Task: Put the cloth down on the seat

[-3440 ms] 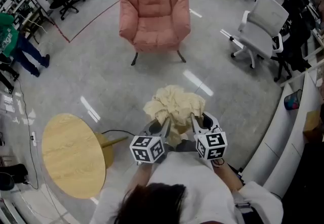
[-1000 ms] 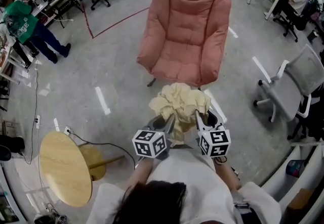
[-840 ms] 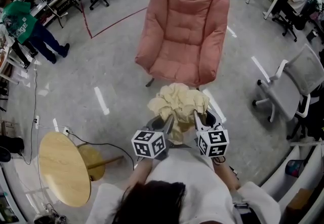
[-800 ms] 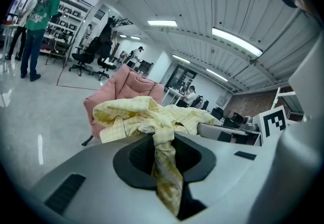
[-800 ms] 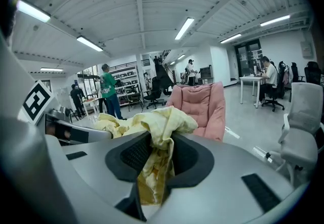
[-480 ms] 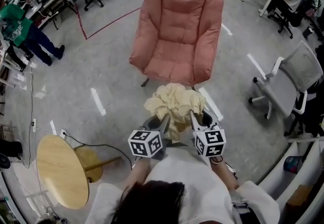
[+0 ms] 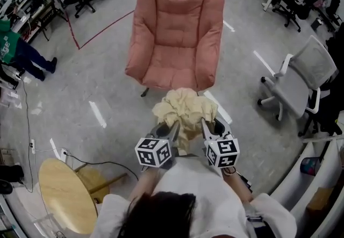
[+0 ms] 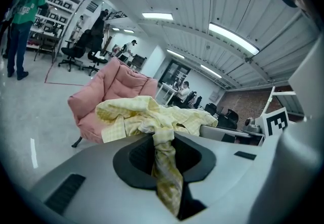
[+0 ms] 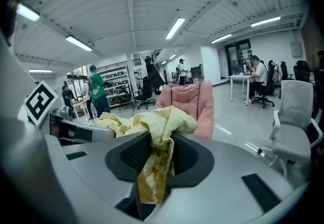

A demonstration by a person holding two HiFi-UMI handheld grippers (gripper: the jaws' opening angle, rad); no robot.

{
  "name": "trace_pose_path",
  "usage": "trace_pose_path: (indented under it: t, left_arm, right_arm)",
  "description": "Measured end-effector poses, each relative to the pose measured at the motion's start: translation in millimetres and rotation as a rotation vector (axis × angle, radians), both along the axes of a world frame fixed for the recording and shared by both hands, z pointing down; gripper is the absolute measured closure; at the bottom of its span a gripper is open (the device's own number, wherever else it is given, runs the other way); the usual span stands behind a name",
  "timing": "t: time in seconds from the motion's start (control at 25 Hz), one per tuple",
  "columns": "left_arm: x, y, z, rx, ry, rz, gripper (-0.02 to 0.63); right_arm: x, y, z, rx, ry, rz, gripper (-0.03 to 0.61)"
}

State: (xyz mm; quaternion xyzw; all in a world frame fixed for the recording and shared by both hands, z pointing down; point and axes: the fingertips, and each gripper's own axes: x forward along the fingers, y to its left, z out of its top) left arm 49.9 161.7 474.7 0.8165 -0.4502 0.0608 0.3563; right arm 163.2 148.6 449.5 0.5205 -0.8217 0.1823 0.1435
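Observation:
A crumpled pale yellow cloth [image 7: 184, 110] hangs bunched between both grippers, just short of the front edge of the pink armchair's seat [image 7: 171, 73]. My left gripper [image 7: 173, 127] is shut on one fold of the cloth [image 8: 163, 152]. My right gripper [image 7: 205, 124] is shut on another fold of the cloth [image 9: 154, 165]. The two grippers stand side by side, close together, pointing at the armchair [image 8: 114, 91]. In the right gripper view the armchair [image 9: 190, 104] rises behind the cloth.
A round wooden side table [image 7: 62, 194] stands at the lower left with a cable on the floor beside it. A white office chair [image 7: 298, 84] is to the right. A person in green [image 7: 13, 49] stands far left. Red tape marks the floor beyond the armchair.
The armchair has come nearer and now sits straight ahead of the grippers. Both grippers have kept their hold on the cloth and moved forward together. The side table has slid lower left.

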Motion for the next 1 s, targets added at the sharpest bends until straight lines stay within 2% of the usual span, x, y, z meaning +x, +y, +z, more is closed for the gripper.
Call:
trace_pose_path:
  t: [0.4,0.56,1.0]
  left_arm:
    - [-13.1,-72.6,7.3,0.003,-0.048,0.065,0.529]
    - [-31.0,-115.5,3.1,0.005,-0.031,0.063,0.529]
    - [-79.7,-216.8,3.8,-0.005,-0.047,0.113,0.529]
  right_arm:
    - [-13.6,-69.3,11.2,-0.028,0.004,0.049,0.457]
    - [-31.5,-114.9,2.9,-0.011,0.032,0.041,0.457]
    - [-81.9,-208.7,3.4,-0.026,0.051,0.079,0.457]
